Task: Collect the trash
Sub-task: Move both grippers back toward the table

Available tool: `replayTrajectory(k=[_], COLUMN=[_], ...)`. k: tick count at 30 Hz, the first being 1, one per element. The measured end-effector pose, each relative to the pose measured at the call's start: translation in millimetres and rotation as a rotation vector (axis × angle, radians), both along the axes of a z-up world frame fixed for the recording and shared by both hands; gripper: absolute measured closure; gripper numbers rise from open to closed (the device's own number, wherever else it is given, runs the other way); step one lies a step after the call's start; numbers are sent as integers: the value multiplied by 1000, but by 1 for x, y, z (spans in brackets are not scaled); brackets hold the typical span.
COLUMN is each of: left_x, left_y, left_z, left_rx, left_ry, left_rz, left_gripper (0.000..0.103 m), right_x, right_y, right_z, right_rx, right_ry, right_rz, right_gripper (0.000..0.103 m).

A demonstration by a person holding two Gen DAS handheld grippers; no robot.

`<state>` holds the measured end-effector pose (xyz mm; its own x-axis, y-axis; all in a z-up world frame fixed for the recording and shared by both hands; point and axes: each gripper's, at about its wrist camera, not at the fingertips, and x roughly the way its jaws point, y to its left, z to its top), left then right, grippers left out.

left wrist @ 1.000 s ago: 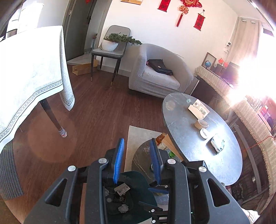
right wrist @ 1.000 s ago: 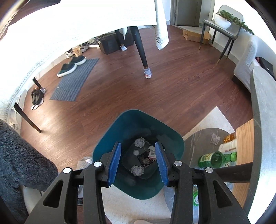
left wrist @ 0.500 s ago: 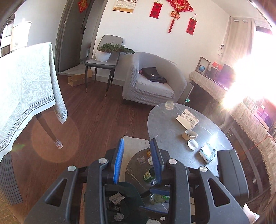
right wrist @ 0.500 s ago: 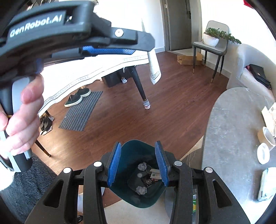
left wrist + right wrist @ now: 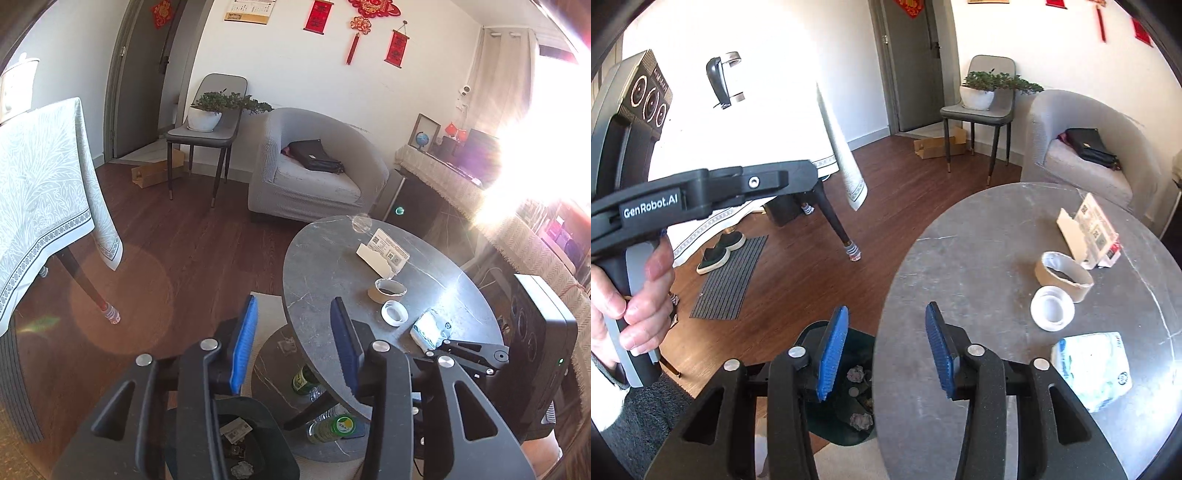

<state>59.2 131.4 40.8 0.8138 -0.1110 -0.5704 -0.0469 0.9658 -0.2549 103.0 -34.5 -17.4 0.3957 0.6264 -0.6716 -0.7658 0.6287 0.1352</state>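
Observation:
A dark teal trash bin (image 5: 849, 421) stands on the floor below the round grey table (image 5: 979, 258), with crumpled paper wads (image 5: 860, 421) and scraps inside; it also shows in the left wrist view (image 5: 240, 443). My right gripper (image 5: 882, 350) is open and empty, raised above the table's near edge and the bin. My left gripper (image 5: 293, 343) is open and empty, held high beside the table (image 5: 325, 266). On the table lie a brown tape roll (image 5: 1063, 275), a white tape roll (image 5: 1052, 308), a tissue pack (image 5: 1093, 369) and a card box (image 5: 1087, 232).
Green bottles (image 5: 328, 428) lie on a low shelf under the table. A cloth-covered dining table (image 5: 40, 206) stands at left, a grey armchair (image 5: 314, 173) and a chair with a plant (image 5: 207, 125) at the back. Shoes and a mat (image 5: 727, 280) lie on the wood floor.
Both grippers have risen from just over the bin to above table height, still open. The tabletop items have come into view and the bin has dropped to the frames' bottom.

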Motion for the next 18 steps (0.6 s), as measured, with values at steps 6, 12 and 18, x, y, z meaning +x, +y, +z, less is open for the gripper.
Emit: replayTrajectory(k=[6, 12, 18], left_x=[13, 25, 34], left_y=[-16, -26, -41], left_z=[-7, -11, -16], left_rx=[17, 12, 38], left_ry=[14, 21, 27], left_rz=[-16, -16, -30], left_gripper=[49, 31, 27], right_x=[20, 39, 51], right_y=[-32, -64, -85], right_z=[0, 0, -12], right_rx=[0, -13, -76], right_ry=[-32, -60, -72], right_rz=[-107, -205, -271], right_gripper=[34, 17, 14])
